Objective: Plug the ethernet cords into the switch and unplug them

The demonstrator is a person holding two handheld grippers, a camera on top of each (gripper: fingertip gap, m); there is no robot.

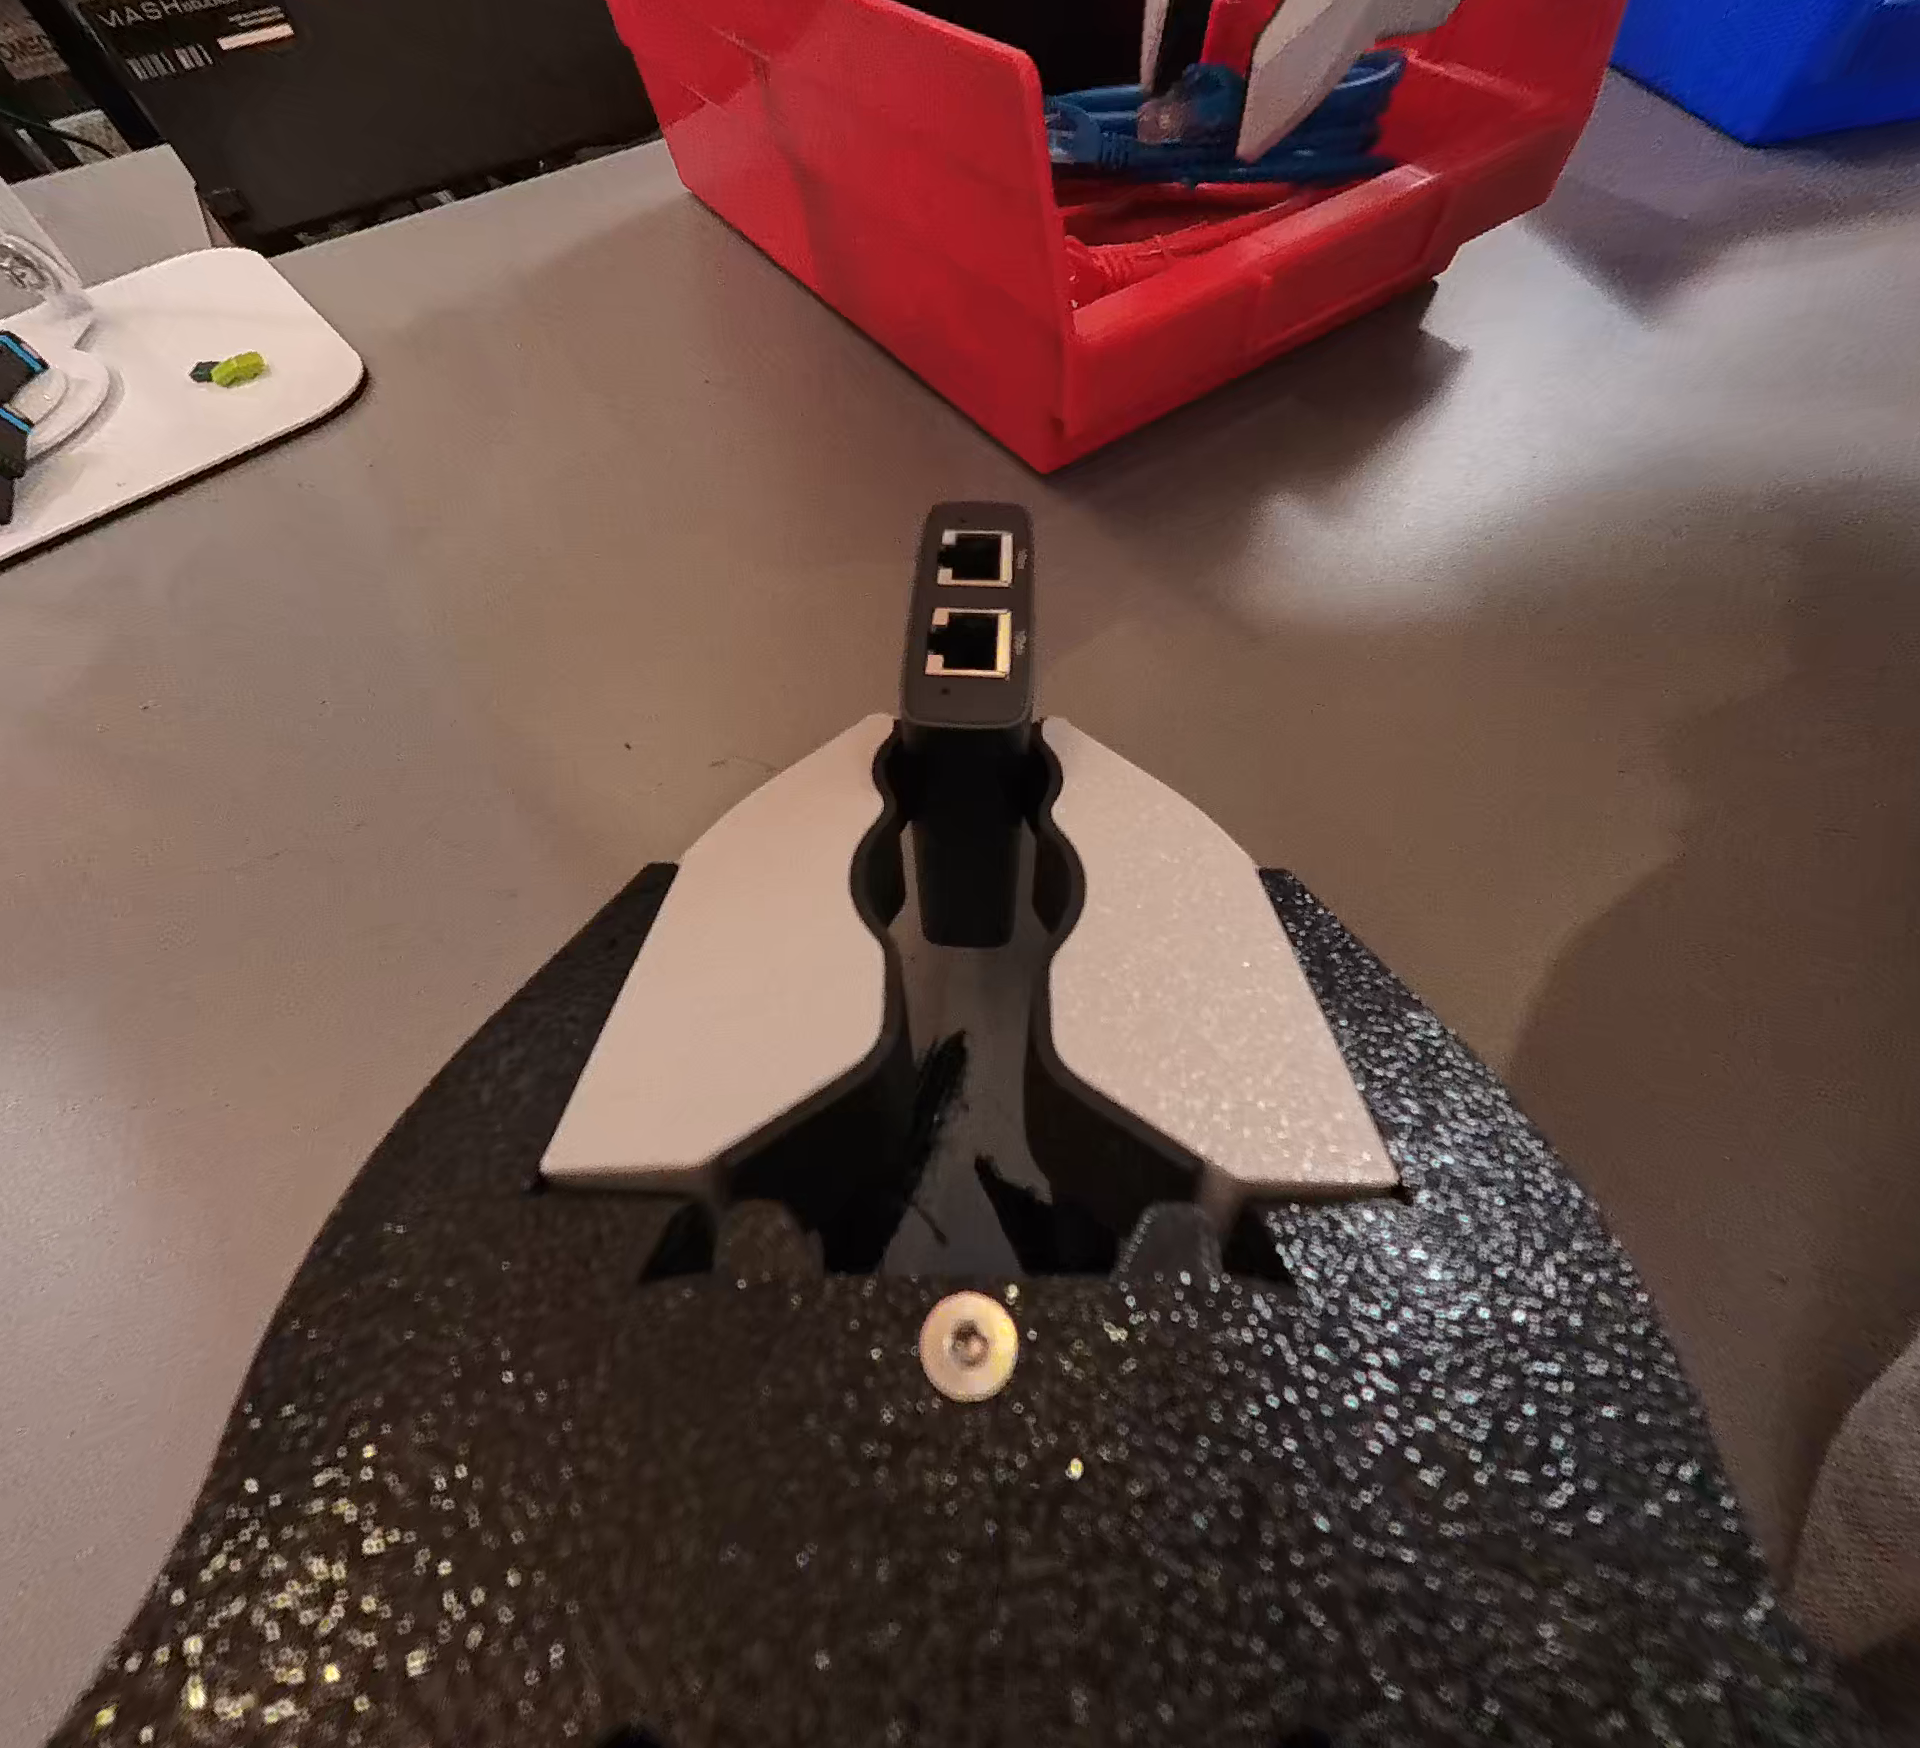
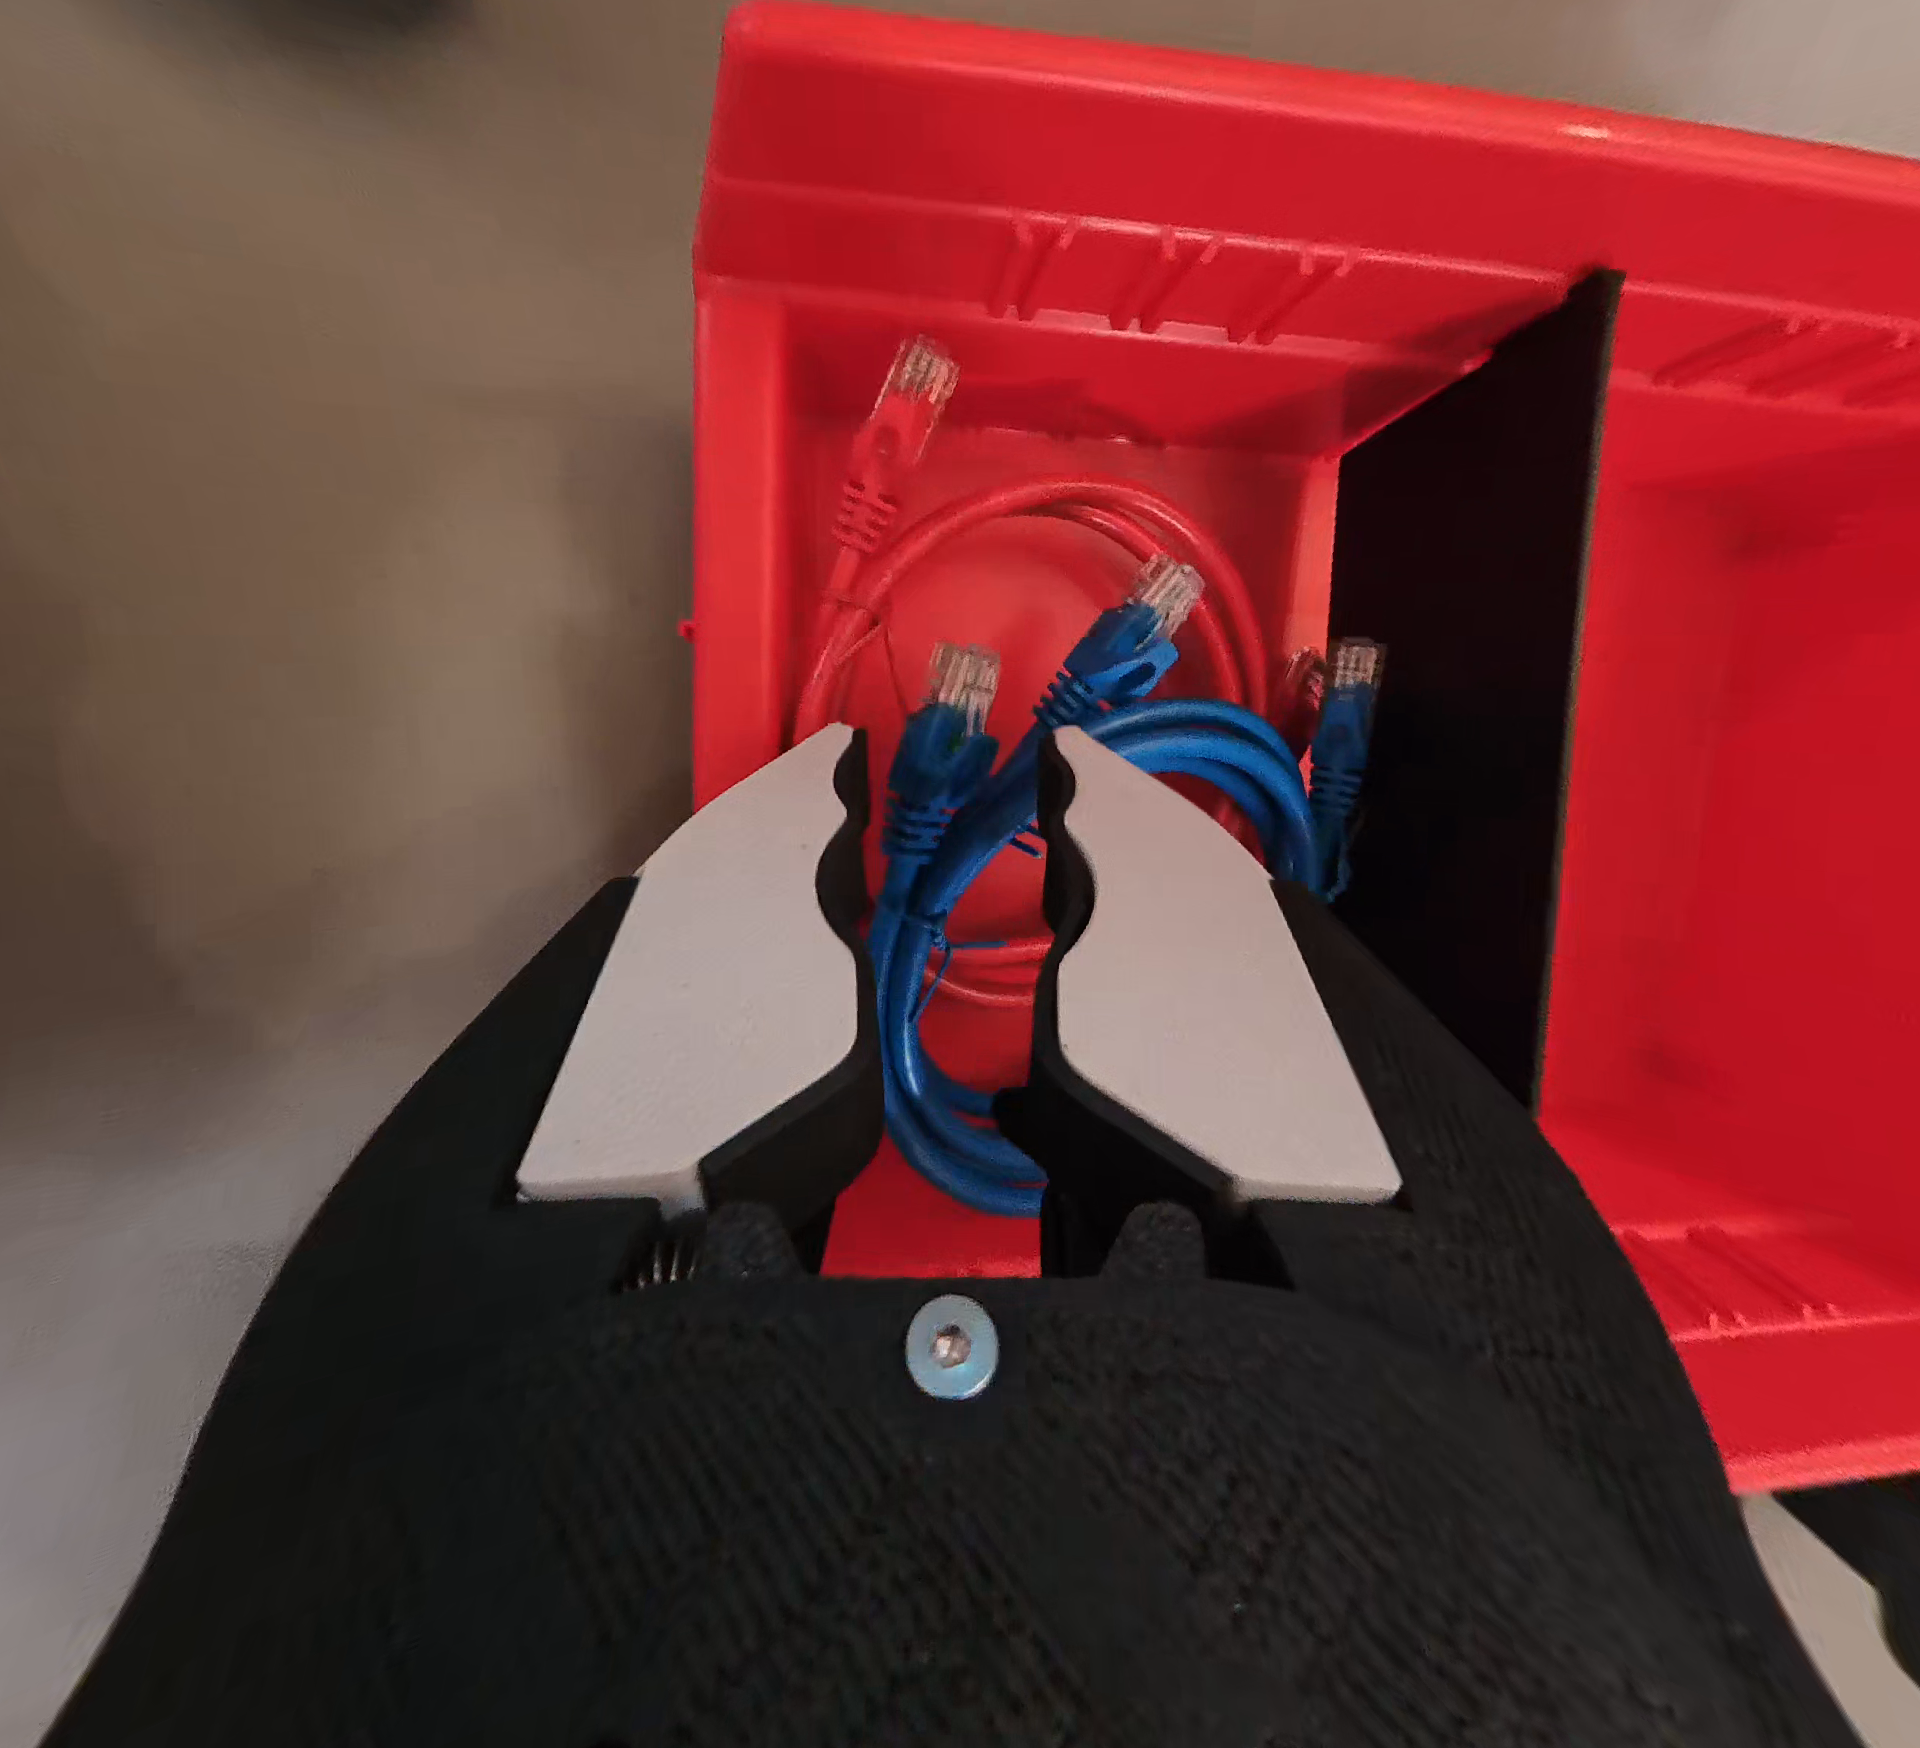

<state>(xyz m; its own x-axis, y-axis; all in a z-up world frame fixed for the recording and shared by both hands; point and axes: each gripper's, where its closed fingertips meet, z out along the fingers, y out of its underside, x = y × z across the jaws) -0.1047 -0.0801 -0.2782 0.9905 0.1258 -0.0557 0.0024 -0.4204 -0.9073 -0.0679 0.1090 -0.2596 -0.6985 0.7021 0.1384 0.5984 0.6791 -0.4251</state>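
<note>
Your left claw (image 1: 966,742) pinching a smooth black box (image 1: 968,649) over the grey tabletop (image 1: 520,659), your right claw (image 2: 951,763) spread wide around bendy blue cables (image 2: 1195,753) in a shiny red bin (image 2: 1143,140).

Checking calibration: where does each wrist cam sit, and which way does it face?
Left wrist view: on the left gripper, low, looking level across the grey table; its fingers clamp a black two-port adapter.
Right wrist view: on the right gripper, looking steeply down into the red bin; its open fingers straddle blue cables above a red cable.
Shared: red bin, blue cables, right gripper, table.
</note>
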